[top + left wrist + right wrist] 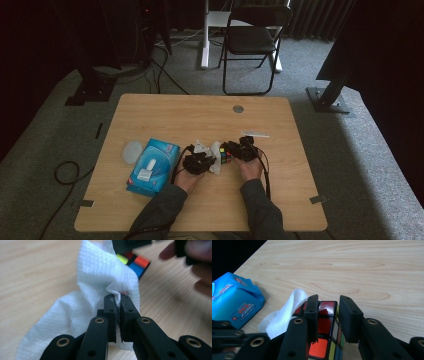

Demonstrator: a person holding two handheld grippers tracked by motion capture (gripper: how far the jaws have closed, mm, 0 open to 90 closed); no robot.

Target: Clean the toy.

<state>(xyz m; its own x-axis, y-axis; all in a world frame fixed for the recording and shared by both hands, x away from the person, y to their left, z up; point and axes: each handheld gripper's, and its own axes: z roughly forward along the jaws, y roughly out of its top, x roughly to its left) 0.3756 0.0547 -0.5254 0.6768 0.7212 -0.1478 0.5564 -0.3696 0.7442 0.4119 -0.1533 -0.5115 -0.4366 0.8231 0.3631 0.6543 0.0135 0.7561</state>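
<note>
A colour cube (324,325) sits between the jaws of my right gripper (328,302), which is shut on it. My left gripper (117,298) is shut on a fold of a white wipe (95,277), and the wipe lies against the side of the cube (135,262). In the high view both grippers meet near the table's middle: the left gripper (202,161), the wipe (215,152), the cube (226,155) and the right gripper (235,150). In the right gripper view the wipe (284,315) hangs left of the cube.
A blue pack of wipes (154,166) lies left of the hands, with a pale round lid (132,151) beside it. A small white strip (255,134) lies behind the right gripper. The wooden table (200,112) has a grommet (238,108). A chair (252,37) stands beyond.
</note>
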